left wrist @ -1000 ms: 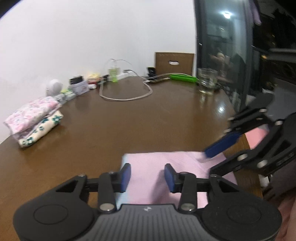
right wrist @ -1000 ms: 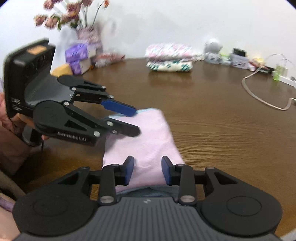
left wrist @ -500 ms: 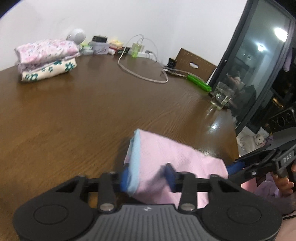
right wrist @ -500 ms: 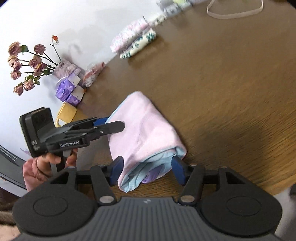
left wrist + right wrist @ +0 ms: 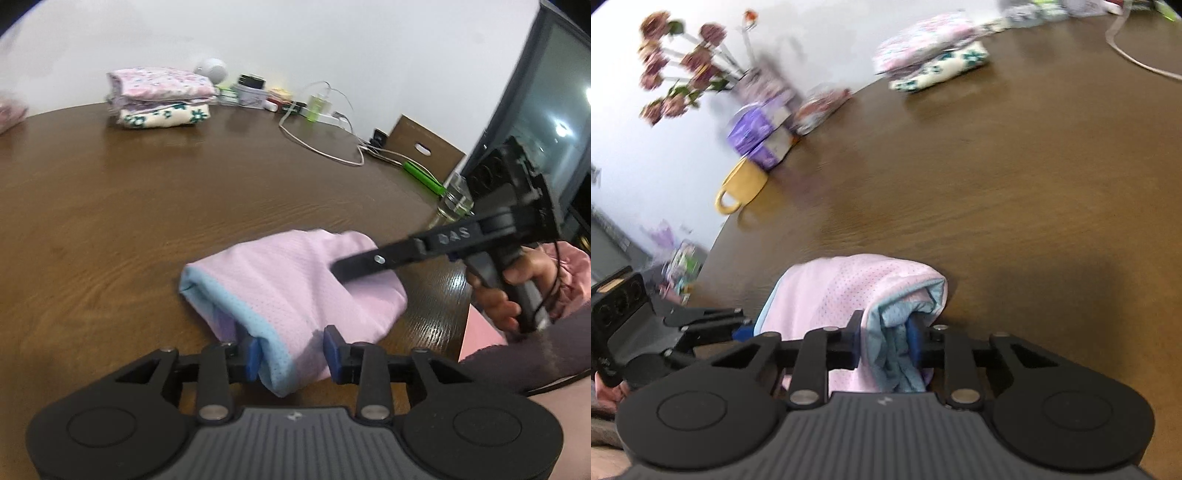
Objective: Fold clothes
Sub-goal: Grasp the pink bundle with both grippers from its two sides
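Note:
A folded pink garment with light blue trim is held just above the brown wooden table. My left gripper has its blue pads around the garment's near blue-edged end. My right gripper is shut on the garment's other end, with bunched blue layers between its fingers. In the left wrist view the right gripper's fingers reach into the pink cloth from the right. In the right wrist view the left gripper shows at the lower left.
A stack of folded floral clothes lies at the table's far side, also in the right wrist view. A white cable, small items, a green object and a glass stand far right. A yellow mug, purple boxes and flowers stand left.
Both grippers have lifted the pink garment and turned with it. The right gripper has closed tighter on its end, and both views have swung toward the floral stack.

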Demonstrator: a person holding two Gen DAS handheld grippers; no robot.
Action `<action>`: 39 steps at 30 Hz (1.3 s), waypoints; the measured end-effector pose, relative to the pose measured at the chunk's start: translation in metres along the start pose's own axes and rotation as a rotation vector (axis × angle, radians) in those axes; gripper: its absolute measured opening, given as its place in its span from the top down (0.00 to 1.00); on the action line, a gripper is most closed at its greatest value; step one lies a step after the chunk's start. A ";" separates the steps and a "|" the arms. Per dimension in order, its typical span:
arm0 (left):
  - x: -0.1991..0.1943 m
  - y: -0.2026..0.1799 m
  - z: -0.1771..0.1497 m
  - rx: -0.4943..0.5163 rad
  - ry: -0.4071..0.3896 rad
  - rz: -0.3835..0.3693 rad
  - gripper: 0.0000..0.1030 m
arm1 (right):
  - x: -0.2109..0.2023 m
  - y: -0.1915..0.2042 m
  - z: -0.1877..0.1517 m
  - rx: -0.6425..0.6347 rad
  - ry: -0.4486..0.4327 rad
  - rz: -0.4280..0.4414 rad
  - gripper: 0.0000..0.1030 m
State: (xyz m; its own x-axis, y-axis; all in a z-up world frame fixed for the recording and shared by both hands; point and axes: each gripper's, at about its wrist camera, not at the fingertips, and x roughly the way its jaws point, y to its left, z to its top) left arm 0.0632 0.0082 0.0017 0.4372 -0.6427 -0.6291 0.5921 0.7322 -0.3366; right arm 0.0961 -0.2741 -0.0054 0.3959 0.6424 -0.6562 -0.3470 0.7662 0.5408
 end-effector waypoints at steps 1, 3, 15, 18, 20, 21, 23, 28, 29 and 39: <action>-0.002 -0.001 -0.002 -0.006 -0.003 0.005 0.63 | 0.003 0.001 0.003 -0.010 0.004 0.008 0.78; -0.007 -0.003 -0.006 -0.008 -0.012 0.016 0.56 | 0.004 -0.001 0.006 -0.007 0.014 0.029 0.74; -0.037 0.006 -0.004 -0.184 -0.132 0.161 0.08 | -0.049 -0.007 -0.021 0.017 -0.156 0.023 0.05; -0.031 0.008 -0.001 -0.213 -0.107 0.153 0.05 | -0.044 -0.006 -0.024 0.013 -0.152 0.031 0.01; -0.028 0.011 0.001 -0.242 -0.100 0.133 0.02 | -0.040 -0.006 -0.023 0.010 -0.144 0.026 0.01; -0.026 0.013 0.002 -0.255 -0.098 0.129 0.02 | -0.038 -0.006 -0.022 0.009 -0.144 0.026 0.01; -0.023 0.016 0.004 -0.281 -0.096 0.125 0.02 | -0.034 -0.007 -0.020 0.009 -0.140 0.033 0.01; -0.012 0.028 0.008 -0.381 -0.090 0.098 0.04 | -0.023 -0.006 -0.016 -0.004 -0.113 0.045 0.06; -0.011 0.031 0.008 -0.406 -0.098 0.083 0.09 | -0.021 -0.006 -0.016 -0.002 -0.105 0.048 0.09; 0.013 0.041 0.011 -0.493 -0.068 -0.001 0.72 | -0.006 -0.027 -0.016 0.126 -0.073 0.145 0.72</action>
State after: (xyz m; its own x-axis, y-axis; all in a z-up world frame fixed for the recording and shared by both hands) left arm 0.1006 0.0276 -0.0132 0.4897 -0.6450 -0.5867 0.2090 0.7401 -0.6392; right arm 0.0891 -0.2992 -0.0244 0.4113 0.7422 -0.5291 -0.2976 0.6580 0.6917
